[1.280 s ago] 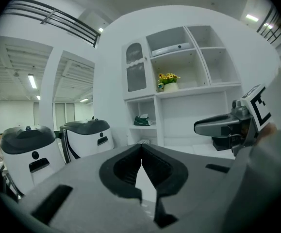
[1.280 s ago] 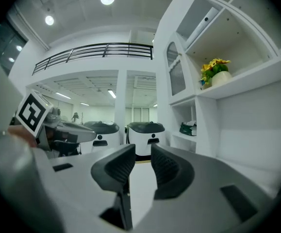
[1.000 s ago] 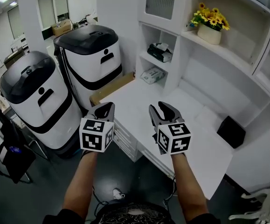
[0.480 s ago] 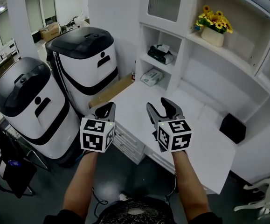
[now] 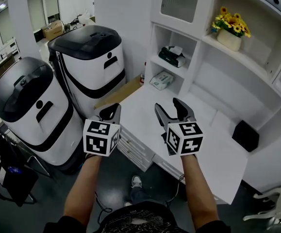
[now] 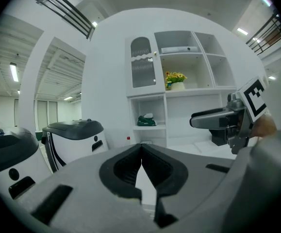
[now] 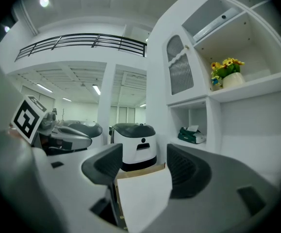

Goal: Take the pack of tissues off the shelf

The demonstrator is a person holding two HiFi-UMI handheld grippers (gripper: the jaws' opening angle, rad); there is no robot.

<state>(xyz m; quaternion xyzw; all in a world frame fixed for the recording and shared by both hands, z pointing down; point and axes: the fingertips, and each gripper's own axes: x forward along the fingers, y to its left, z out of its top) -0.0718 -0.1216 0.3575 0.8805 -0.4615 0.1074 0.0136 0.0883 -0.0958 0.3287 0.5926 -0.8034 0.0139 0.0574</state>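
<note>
a: where was the pack of tissues [image 5: 172, 56]?
b: on the shelf [image 5: 196, 62], in its upper cubby, dark green (a paler packet [image 5: 161, 79] lay in the cubby beneath it).
a: and the grippers?
b: both well short of the shelf. the left gripper [image 5: 112, 111] was clenched on nothing; the right gripper [image 5: 170, 106] stood released, its jaws had just been opening, nothing between them.

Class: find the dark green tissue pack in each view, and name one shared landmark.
Head view: dark green tissue pack in the upper open cubby, above centre.
Left gripper view: pack near centre, same cubby.
Right gripper view: pack right of centre, same cubby.
Shared landmark: yellow flowers, up and right of it.
</note>
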